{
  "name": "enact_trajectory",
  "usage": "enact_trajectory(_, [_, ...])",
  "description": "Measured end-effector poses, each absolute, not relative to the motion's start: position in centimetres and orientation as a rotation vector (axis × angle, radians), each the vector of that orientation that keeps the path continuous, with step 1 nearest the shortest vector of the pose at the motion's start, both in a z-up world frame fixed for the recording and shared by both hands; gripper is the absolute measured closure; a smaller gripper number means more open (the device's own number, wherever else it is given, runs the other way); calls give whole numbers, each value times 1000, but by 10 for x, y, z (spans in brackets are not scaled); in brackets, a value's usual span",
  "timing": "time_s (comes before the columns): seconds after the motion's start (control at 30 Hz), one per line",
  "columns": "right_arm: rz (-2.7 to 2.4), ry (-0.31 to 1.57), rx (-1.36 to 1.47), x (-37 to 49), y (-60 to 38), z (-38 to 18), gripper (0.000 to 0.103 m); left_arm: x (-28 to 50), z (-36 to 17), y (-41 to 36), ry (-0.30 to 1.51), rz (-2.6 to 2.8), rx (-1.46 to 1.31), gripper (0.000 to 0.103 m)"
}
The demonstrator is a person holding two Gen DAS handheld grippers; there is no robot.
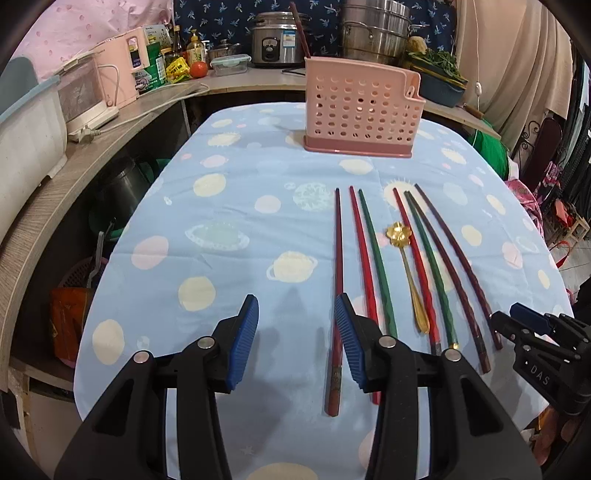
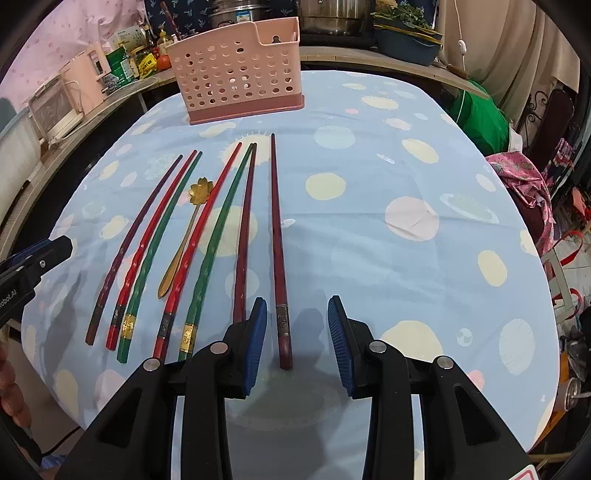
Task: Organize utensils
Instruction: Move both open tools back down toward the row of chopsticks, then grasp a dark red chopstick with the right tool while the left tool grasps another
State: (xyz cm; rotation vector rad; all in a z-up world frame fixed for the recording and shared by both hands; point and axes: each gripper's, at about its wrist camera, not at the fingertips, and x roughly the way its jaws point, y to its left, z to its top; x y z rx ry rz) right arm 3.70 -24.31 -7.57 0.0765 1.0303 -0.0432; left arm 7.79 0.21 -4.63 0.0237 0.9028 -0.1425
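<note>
- My left gripper (image 1: 295,332) hangs low over the near edge of the table, its blue pads spread wide with nothing between them but blue cloth; its right pad (image 1: 349,339) overlaps the leftmost chopstick in my view, though I cannot tell whether they touch
- My right gripper (image 2: 297,332) is spread just as wide and grips nothing; the butt end of the dark maroon chopstick (image 2: 277,243) lies on the cloth in the gap between its fingers, nearer the left pad (image 2: 256,343)
- From the right wrist view I count seven chopsticks lying roughly side by side, tips pointing away from me toward the holder: three on the left, then three more, then the maroon one a little apart on the right
- The gold flower-bowled spoon (image 2: 186,236) lies among them, between the left trio and the red chopstick (image 2: 201,236), bowl at the far end
- A green chopstick (image 2: 218,240) with a gold band near its butt lies just beside that red one
- The pink perforated utensil holder (image 1: 360,110) stands upright at the far end of the table, well apart from the row
- The planet-print tablecloth (image 1: 229,229) covers the whole tabletop
- On the counter behind the holder I see a rice cooker (image 1: 279,38) and a stacked steel steamer (image 1: 375,29)
</note>
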Motion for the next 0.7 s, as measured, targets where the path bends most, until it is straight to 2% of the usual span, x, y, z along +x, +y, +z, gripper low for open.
enact_trajectory(0.4, [-41, 1049, 69, 36, -241, -84, 82, 70, -69, -1, 964, -172, 27, 60])
enact_trajectory(0.63, [-27, 1044, 52, 36, -236, -85, 95, 68, -78, -1, 992, -183, 14, 59])
enact_trajectory(0.7, [-29, 1042, 50, 35, -235, -85, 95, 68, -80, -1, 998, -187, 8, 59])
